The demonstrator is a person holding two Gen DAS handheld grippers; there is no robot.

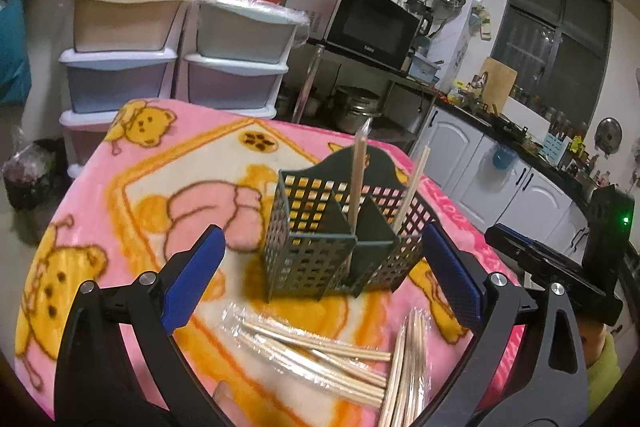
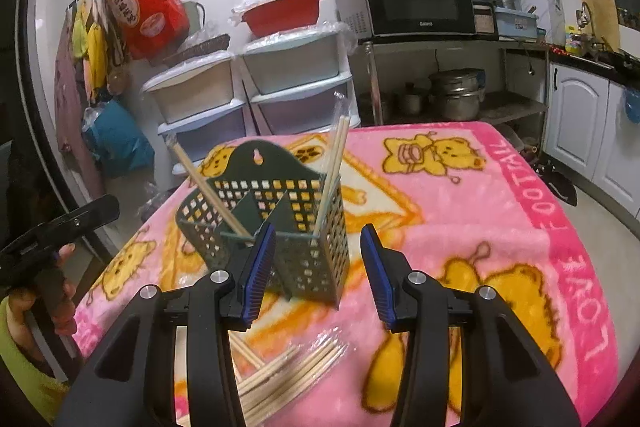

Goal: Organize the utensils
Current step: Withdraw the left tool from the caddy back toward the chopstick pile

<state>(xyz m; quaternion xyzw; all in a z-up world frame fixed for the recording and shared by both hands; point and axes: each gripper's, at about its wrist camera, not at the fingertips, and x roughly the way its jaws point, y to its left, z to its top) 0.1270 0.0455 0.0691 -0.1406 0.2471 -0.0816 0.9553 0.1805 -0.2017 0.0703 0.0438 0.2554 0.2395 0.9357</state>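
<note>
Hovering over the pink blanket (image 1: 168, 163), both grippers are empty. Left gripper (image 1: 320, 275): jaws spread wide, nothing between the pads. Right gripper (image 2: 318, 275): jaws partly open, nothing held; in its own view its left pad overlaps the near wall of the green caddy (image 2: 276, 223), contact cannot be told.

Caddy stands upright mid-table; one wrapped chopstick pair (image 1: 357, 179) leans in a middle compartment, another pair (image 1: 414, 183) in the compartment to its right. Remaining wrapped chopsticks (image 1: 320, 359) lie loose on the blanket, near the caddy's front.

Risks, as judged:
- Caddy looks light and sits on soft cloth; a nudge from either pad could tip it and spill the standing pairs.
- Clear wrappers look slippery; a pair may slide out of a pinch.
- Loose pairs overlap, so a grab may take several.
</note>
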